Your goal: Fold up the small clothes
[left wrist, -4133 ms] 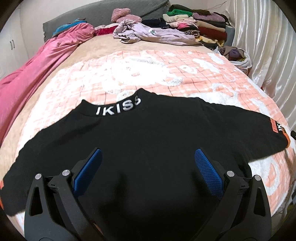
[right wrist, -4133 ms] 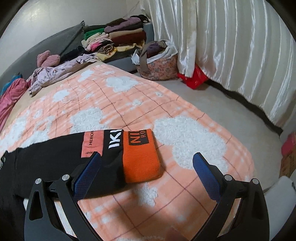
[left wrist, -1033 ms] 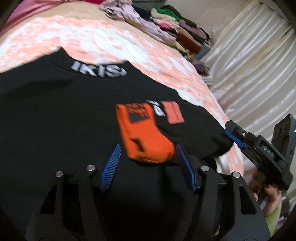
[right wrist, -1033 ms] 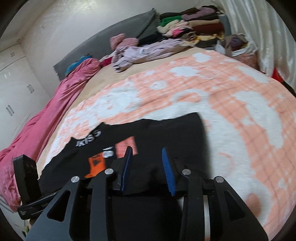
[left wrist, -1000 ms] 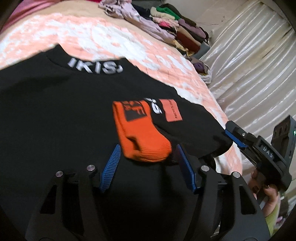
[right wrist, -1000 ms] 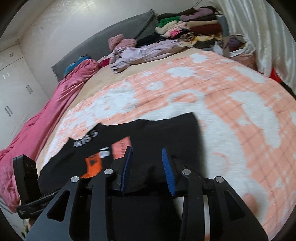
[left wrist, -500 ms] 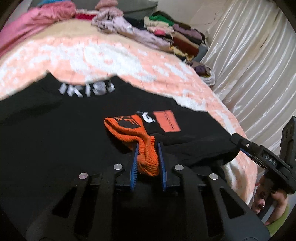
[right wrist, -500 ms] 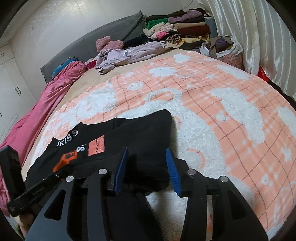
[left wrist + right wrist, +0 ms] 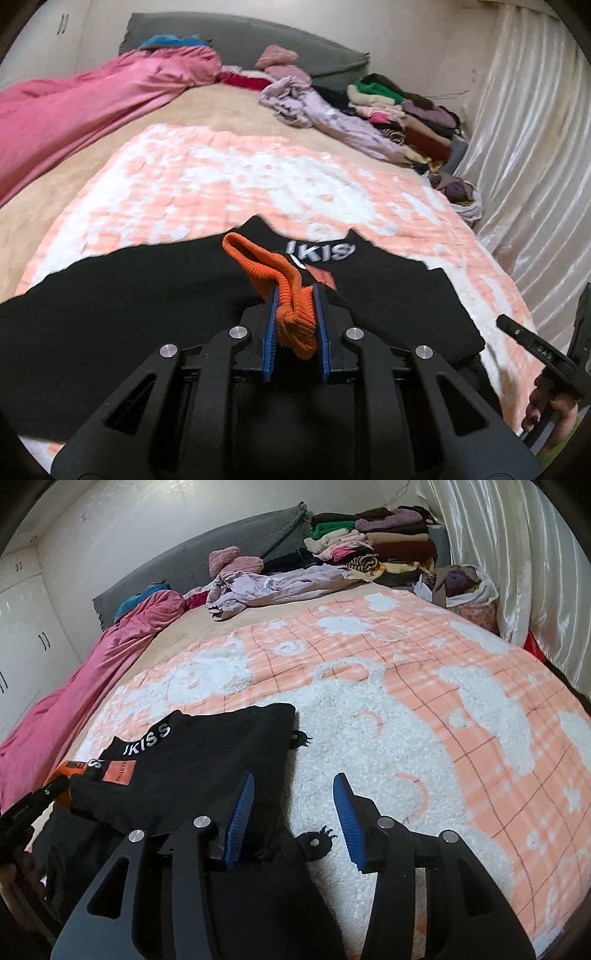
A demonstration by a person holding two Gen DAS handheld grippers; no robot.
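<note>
I count one black sweater (image 9: 207,753) with one orange cuff (image 9: 280,284) showing, two hand-held grippers, left (image 9: 294,321) and right (image 9: 293,816), one peach blanket (image 9: 424,709), one pink duvet (image 9: 85,110), one folded-clothes stack (image 9: 369,550).

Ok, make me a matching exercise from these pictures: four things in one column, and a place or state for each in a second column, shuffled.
Things:
1. orange cuff
2. black sweater
3. folded clothes stack
4. right hand-held gripper

Places or states:
A. piled at the far end of the bed
B. jaws opening, nothing between the pads
C. pinched in the left hand-held gripper
D. spread on the peach blanket

Pairs: 1-C, 2-D, 3-A, 4-B
</note>
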